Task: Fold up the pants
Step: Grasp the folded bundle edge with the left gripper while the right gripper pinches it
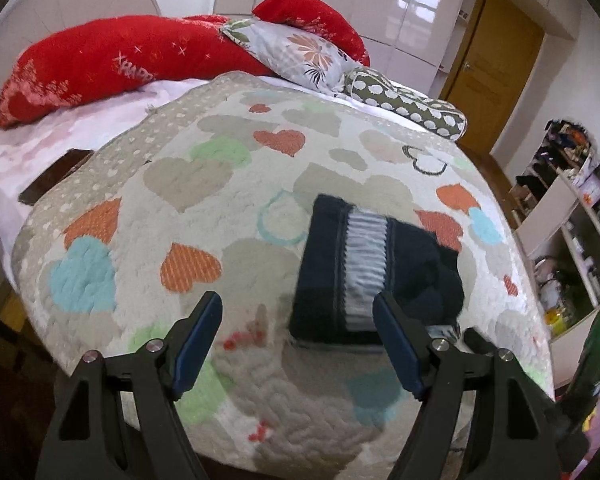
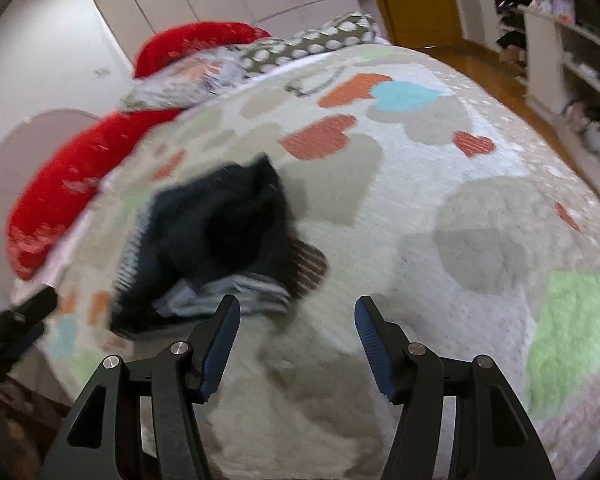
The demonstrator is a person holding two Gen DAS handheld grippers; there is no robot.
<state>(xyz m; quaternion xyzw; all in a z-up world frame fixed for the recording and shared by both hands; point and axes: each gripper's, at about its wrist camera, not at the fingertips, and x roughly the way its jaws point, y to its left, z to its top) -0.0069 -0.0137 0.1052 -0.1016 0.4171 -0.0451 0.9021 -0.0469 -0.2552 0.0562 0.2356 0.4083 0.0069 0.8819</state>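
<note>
A folded bundle of dark navy knit pants (image 1: 374,268) with a grey-and-white ribbed stripe lies on the bed's fleecy cream quilt (image 1: 204,208), which is patterned with orange, blue, green and beige hearts. In the left wrist view the bundle reads as a neat rectangle with the stripe running along its middle, sitting at about three o'clock from the picture's centre. The right wrist view shows it blurred and lumpier (image 2: 216,240), at about nine o'clock, with a rumpled grey striped band at its near edge.

The left gripper (image 1: 298,318) points down at the quilt with its jaws spread wide and nothing between them; its right blue-padded finger (image 1: 396,344) overlaps the bundle's near corner in the picture, though contact cannot be told. The right gripper (image 2: 296,322) also tilts down, jaws apart and empty, over bare quilt just right of the pants.

Only the left view shows clearly the plush red pillows (image 1: 112,64), the floral cushion (image 1: 300,52) and the olive pillow with white dots (image 1: 404,106) at twelve o'clock. The right view catches the other gripper's black tip (image 2: 32,312) at its left edge.
</note>
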